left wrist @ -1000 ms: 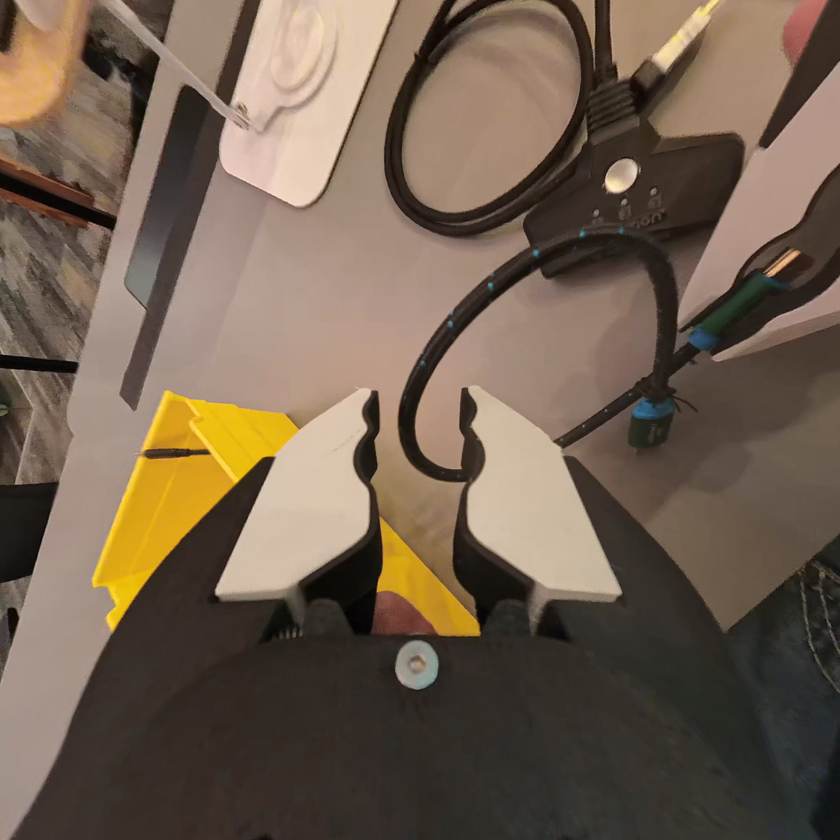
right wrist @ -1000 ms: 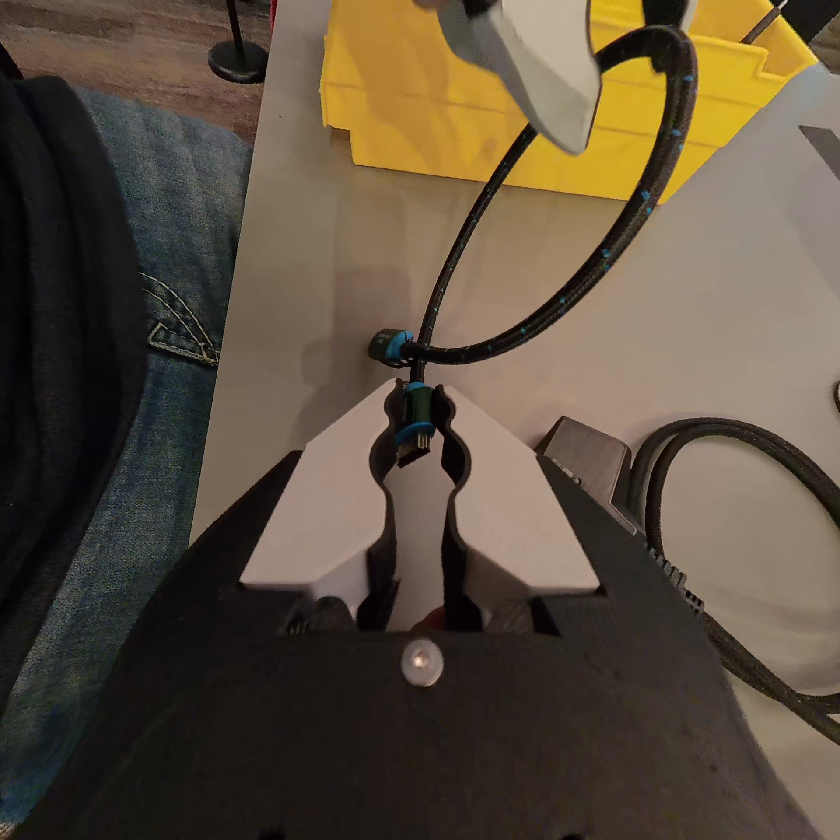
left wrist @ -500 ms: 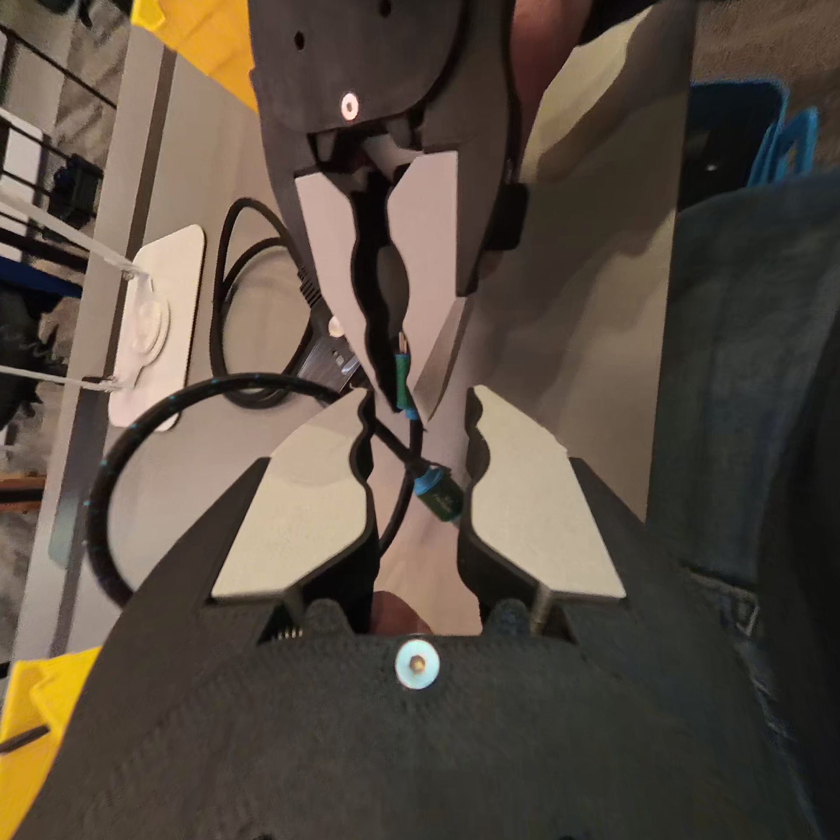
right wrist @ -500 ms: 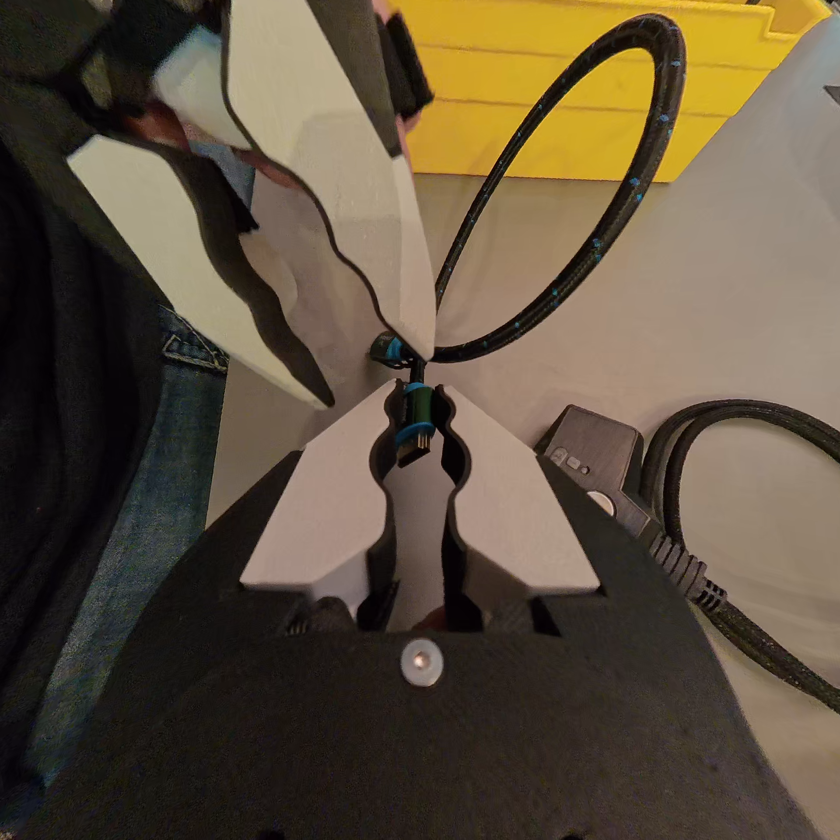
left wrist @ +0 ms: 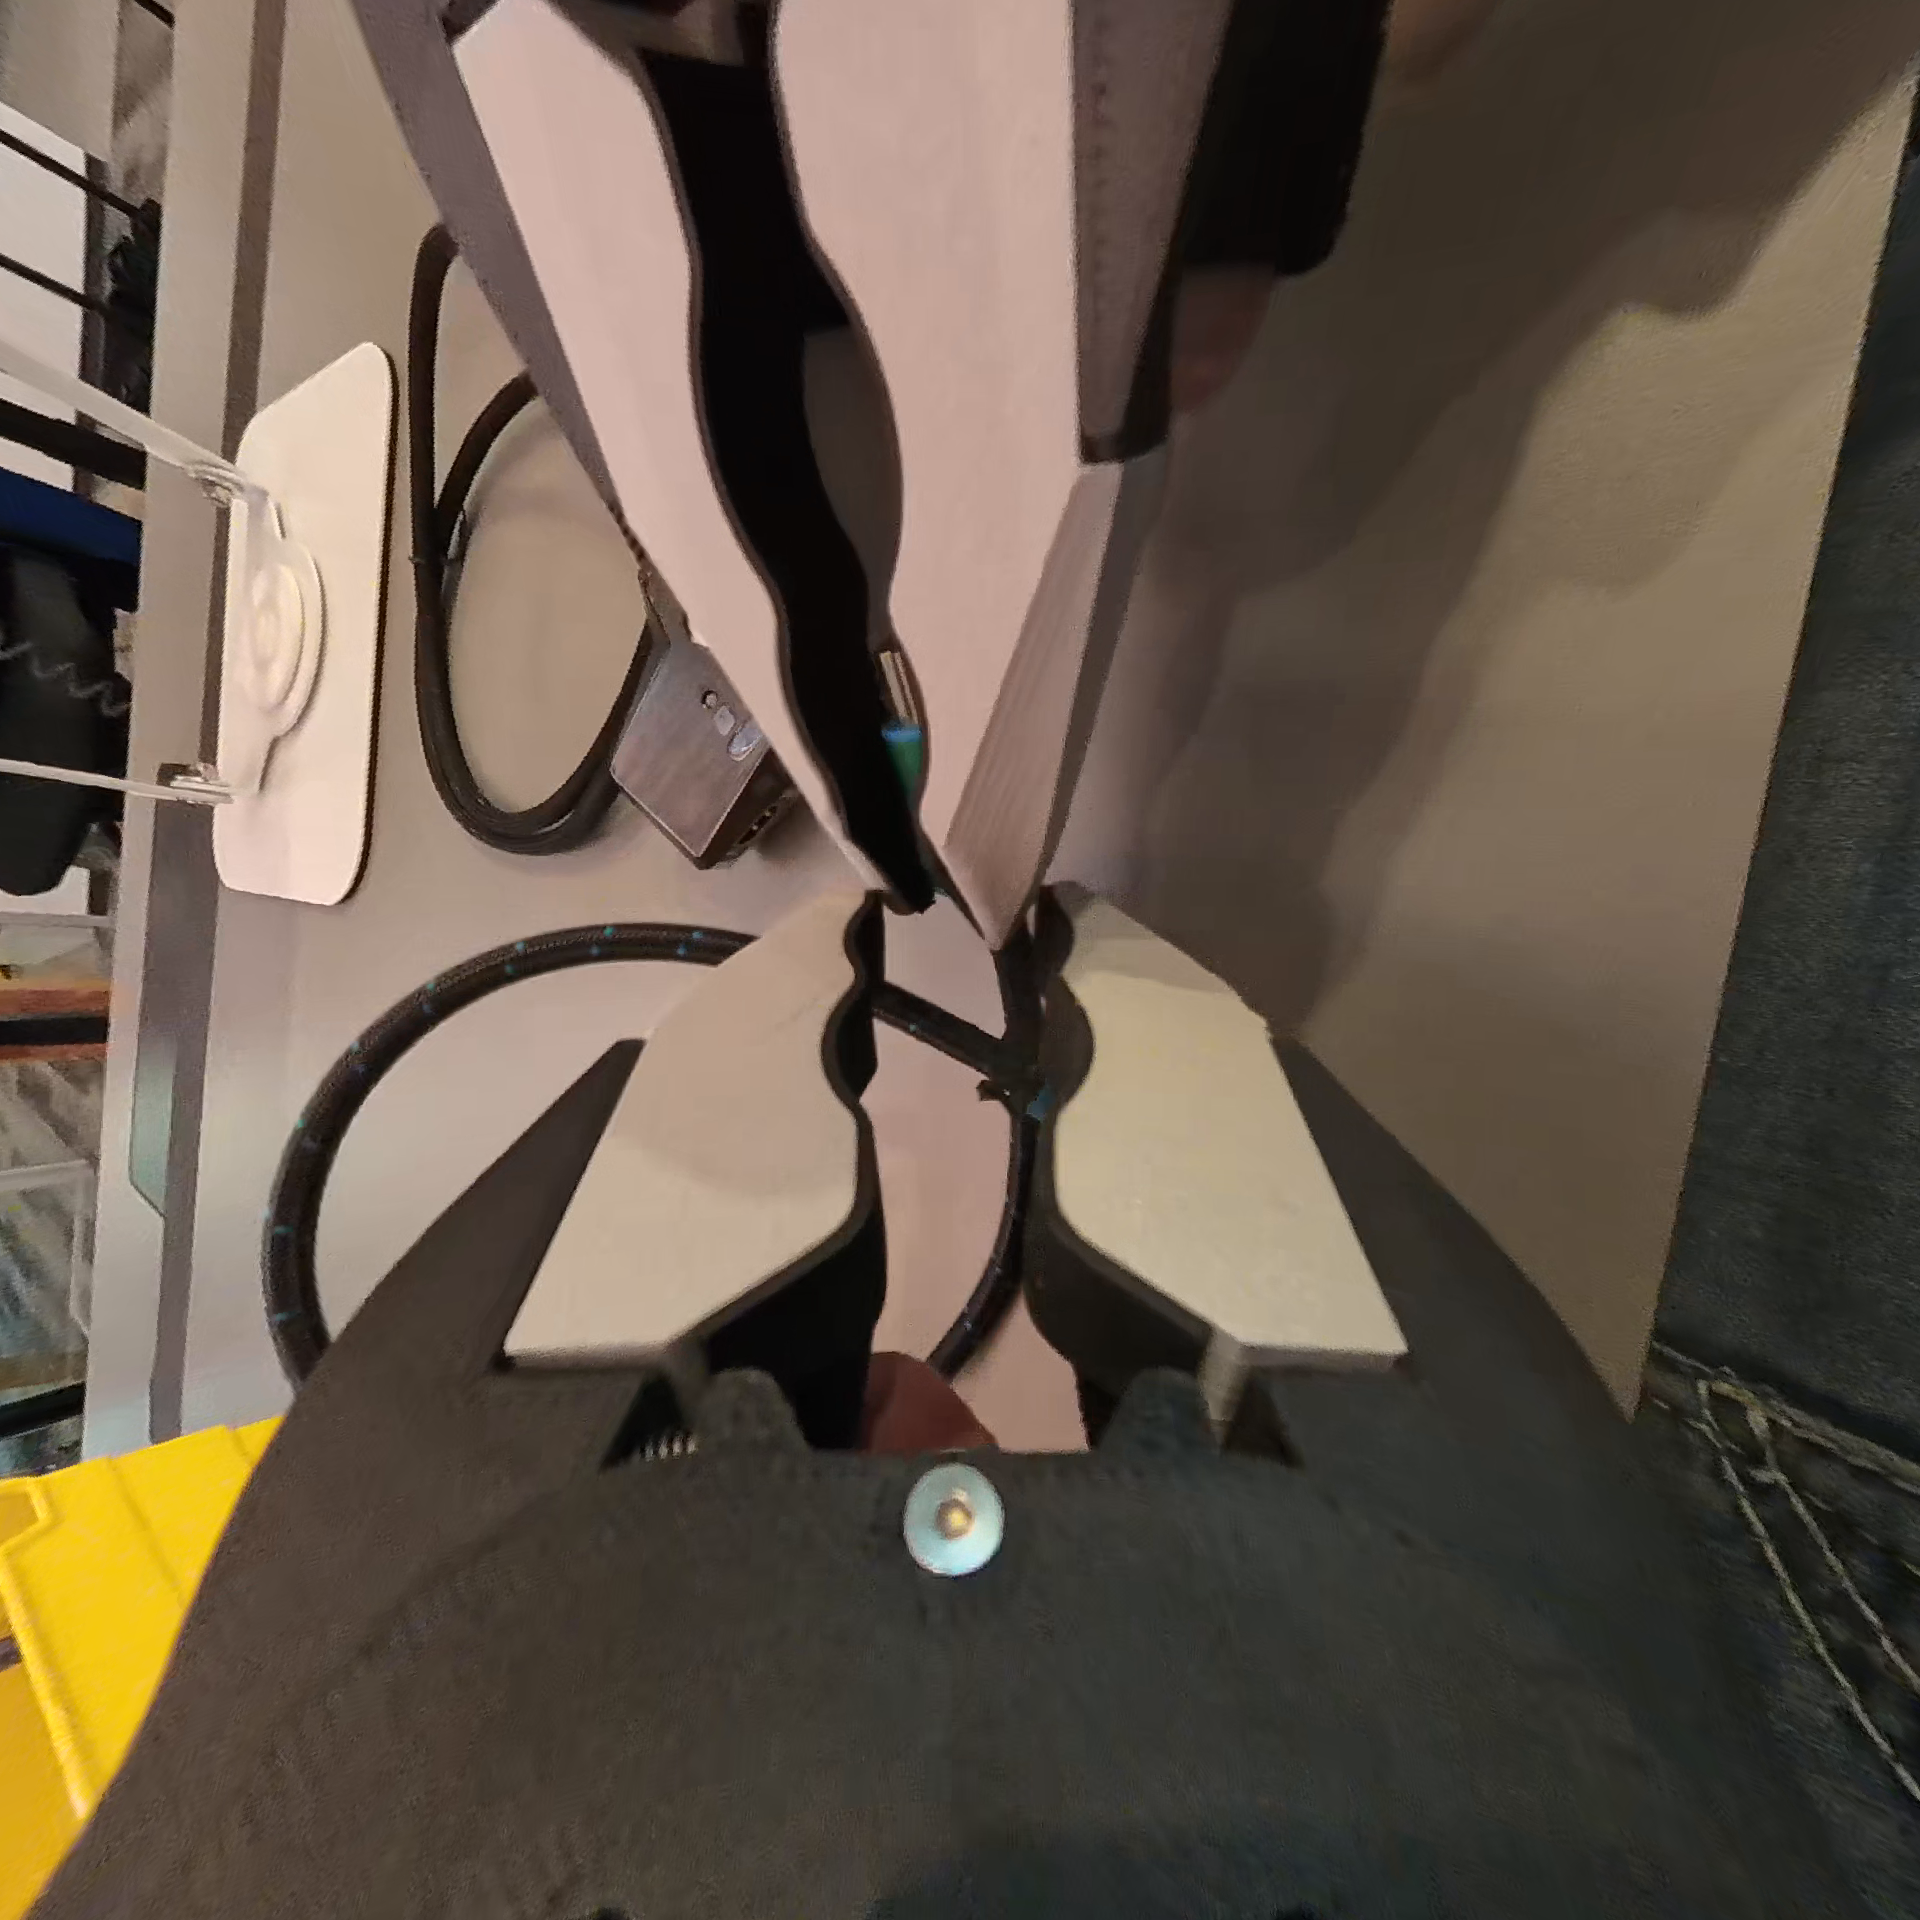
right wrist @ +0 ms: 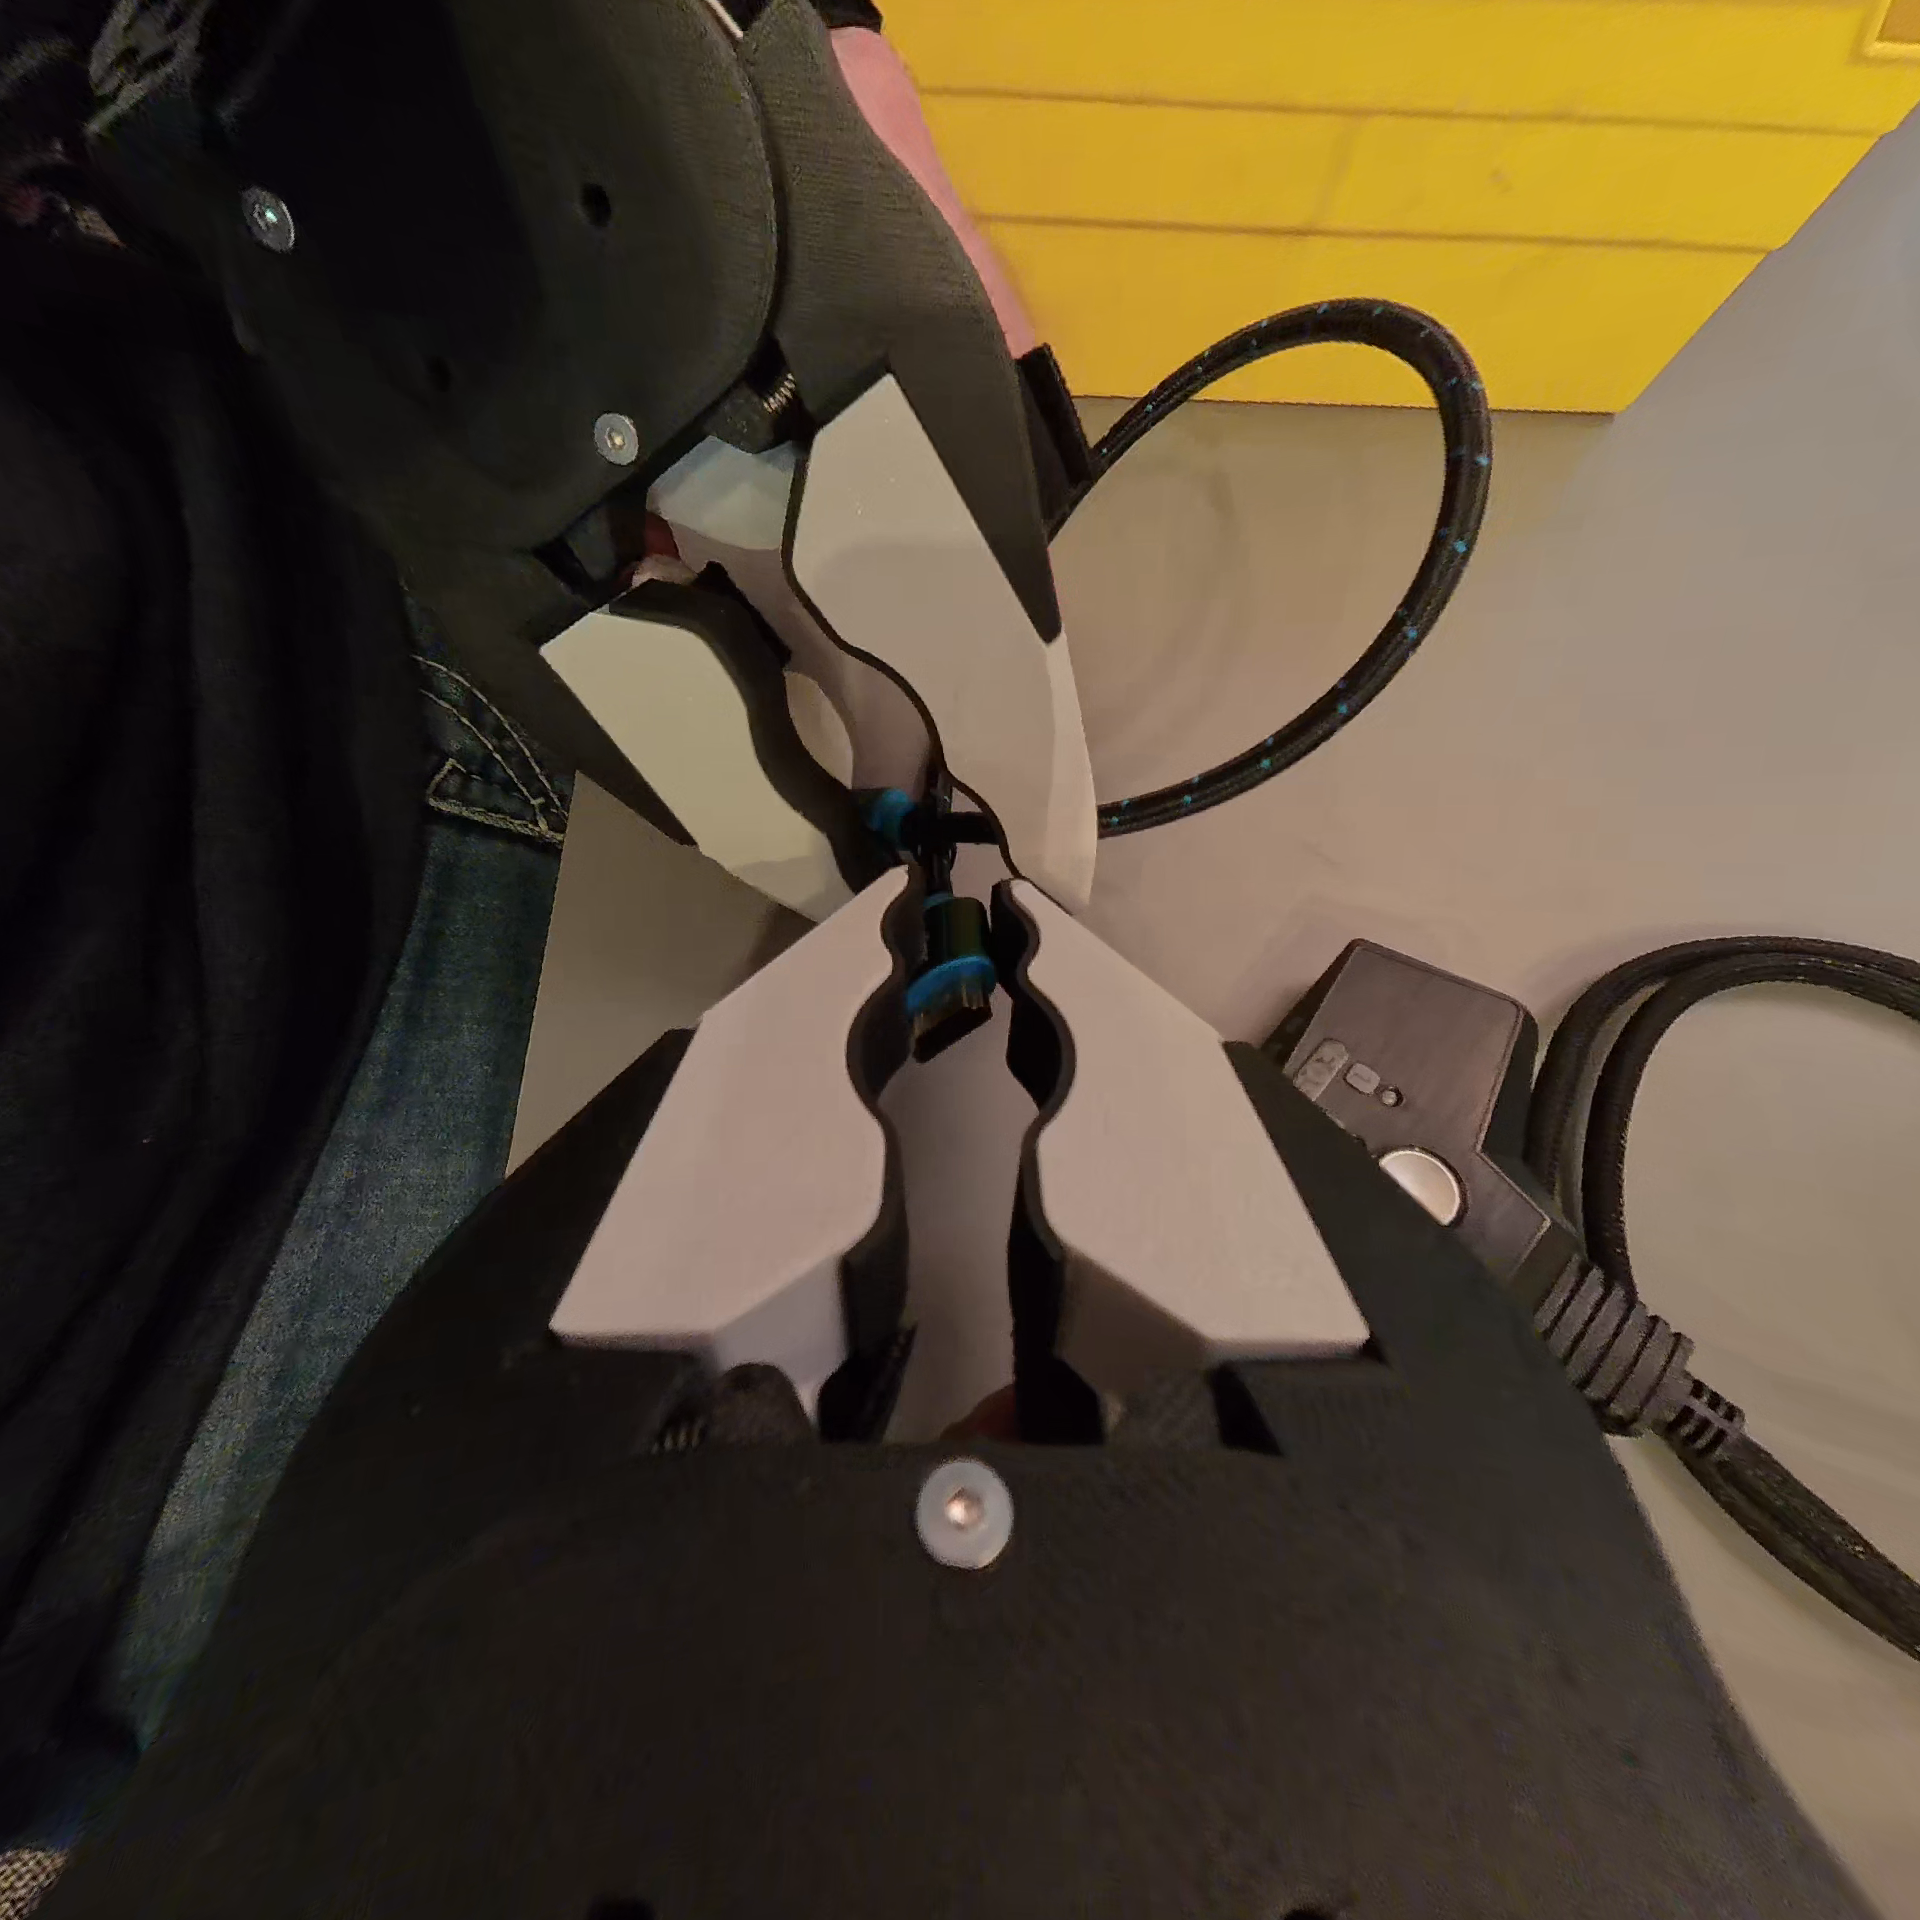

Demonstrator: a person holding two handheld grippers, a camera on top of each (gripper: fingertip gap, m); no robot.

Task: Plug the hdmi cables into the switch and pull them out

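Right gripper [right wrist: 951,894] jaws nearly closed, pinching one HDMI plug [right wrist: 948,971] near the tips; plug has a black-green body with blue collars, metal end pointing back toward the camera. Left gripper [left wrist: 956,914] jaws part open, nothing clamped; the braided cable [left wrist: 312,1122] crosses between them, with a small tie knot at the right finger's inner edge. In the right wrist view a second blue-collared plug end [right wrist: 888,816] sits in the left gripper's gap, untouched as far as visible. Both grippers meet tip to tip above the near desk [right wrist: 1558,727] edge.

Count: one black braided cable with blue flecks, looped in one big ring toward the far side; two plug ends seen. One black switch [right wrist: 1423,1060] flat on the desk just right of the right gripper, ports not connected to this cable, one round silver button on it. One thicker black cord [right wrist: 1662,1382] runs from the switch, coiled. One yellow bin [right wrist: 1351,187] far. One white pad [left wrist: 301,634] at far left in the left wrist view. Jeans [left wrist: 1787,935] at the desk edge.
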